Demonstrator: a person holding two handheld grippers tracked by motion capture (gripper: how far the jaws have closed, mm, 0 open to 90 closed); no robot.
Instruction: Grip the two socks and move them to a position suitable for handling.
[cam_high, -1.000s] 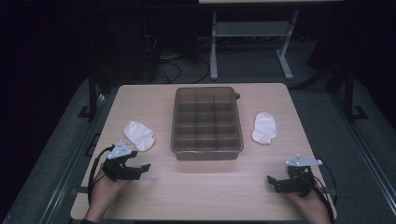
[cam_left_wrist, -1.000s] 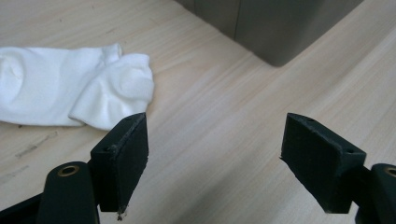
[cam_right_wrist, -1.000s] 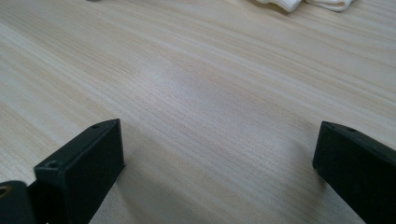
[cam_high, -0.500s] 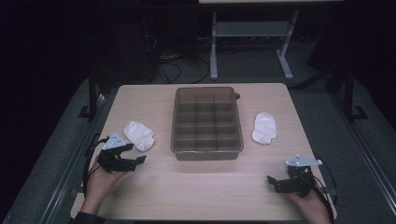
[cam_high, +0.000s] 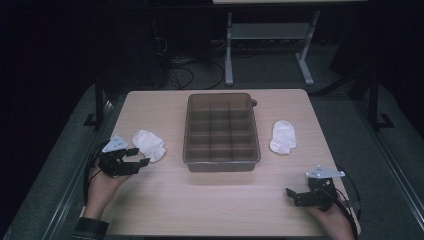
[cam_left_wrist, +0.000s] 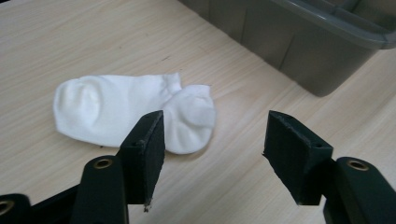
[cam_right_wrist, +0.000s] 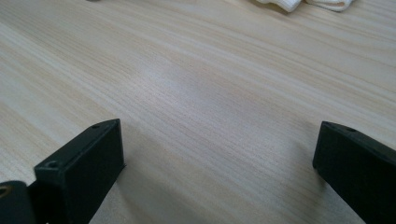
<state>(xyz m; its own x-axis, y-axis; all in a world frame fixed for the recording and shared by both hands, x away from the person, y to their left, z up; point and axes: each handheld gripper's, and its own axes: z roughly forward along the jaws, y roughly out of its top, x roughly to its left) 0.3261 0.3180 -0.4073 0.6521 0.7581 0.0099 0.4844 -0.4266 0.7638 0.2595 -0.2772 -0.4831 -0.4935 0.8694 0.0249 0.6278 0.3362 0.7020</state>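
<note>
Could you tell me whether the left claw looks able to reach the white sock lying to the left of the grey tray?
Probably yes: the left claw is open, the white fabric sock lies just ahead on bare wooden table, with nothing between them.

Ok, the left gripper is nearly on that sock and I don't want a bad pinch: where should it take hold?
Probably the bunched cuff end of the sock, nearest the open left gripper. It lies flat on the table, so come from above, fingers straddling that raised fold.
</note>
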